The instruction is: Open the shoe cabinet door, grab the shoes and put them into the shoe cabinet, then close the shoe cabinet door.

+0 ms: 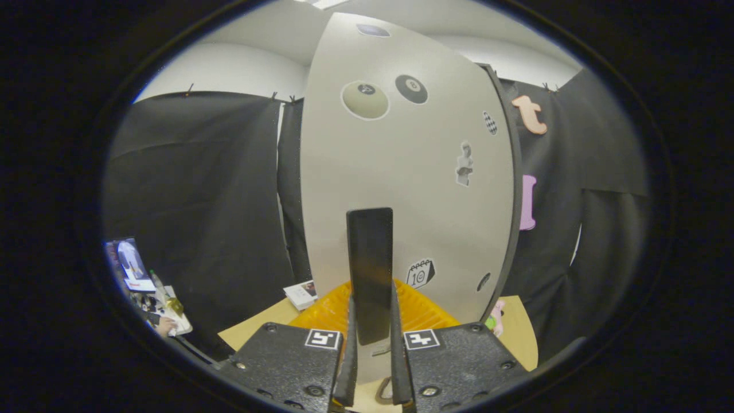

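Gripper view: my fingers (371, 367) are clenched on the dark upright handle (370, 269) of the shoe cabinet door (413, 172), one finger pressing on each side of it. The pale door stands right ahead, so close it hides whatever lies behind it. I cannot tell whether it is shut or already a little ajar. I judge the task is at its first step, the opening pull. Fetching the shoes, stowing them and closing up are all left to do. An orange ribbed tray (421, 312) sits on the wooden surface (261, 327) at the door's foot.

Counts: one door, one handle, seven stickers on the door face as far as I can make out. One small box (302, 294) lies on the surface beside the tray.
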Action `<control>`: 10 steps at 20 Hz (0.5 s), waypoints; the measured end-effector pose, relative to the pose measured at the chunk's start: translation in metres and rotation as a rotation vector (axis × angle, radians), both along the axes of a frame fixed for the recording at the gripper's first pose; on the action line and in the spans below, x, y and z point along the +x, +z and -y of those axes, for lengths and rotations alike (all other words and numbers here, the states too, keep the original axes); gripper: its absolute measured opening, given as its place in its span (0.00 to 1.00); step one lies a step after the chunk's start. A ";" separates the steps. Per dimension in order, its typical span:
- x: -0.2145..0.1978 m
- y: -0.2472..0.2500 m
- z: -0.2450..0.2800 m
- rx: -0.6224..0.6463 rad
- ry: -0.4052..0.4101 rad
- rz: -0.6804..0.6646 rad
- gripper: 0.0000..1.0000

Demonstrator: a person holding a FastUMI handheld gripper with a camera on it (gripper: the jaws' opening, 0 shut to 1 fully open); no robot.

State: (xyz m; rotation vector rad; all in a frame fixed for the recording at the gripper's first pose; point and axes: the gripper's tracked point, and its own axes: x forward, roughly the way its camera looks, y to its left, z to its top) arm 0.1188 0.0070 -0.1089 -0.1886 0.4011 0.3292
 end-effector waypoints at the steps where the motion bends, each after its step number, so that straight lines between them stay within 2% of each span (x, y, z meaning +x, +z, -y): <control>1: -0.004 0.003 0.008 -0.002 -0.002 0.004 0.27; 7: -0.040 0.021 0.049 -0.010 -0.040 0.034 0.25; 10: -0.044 0.028 0.076 0.006 -0.062 0.036 0.23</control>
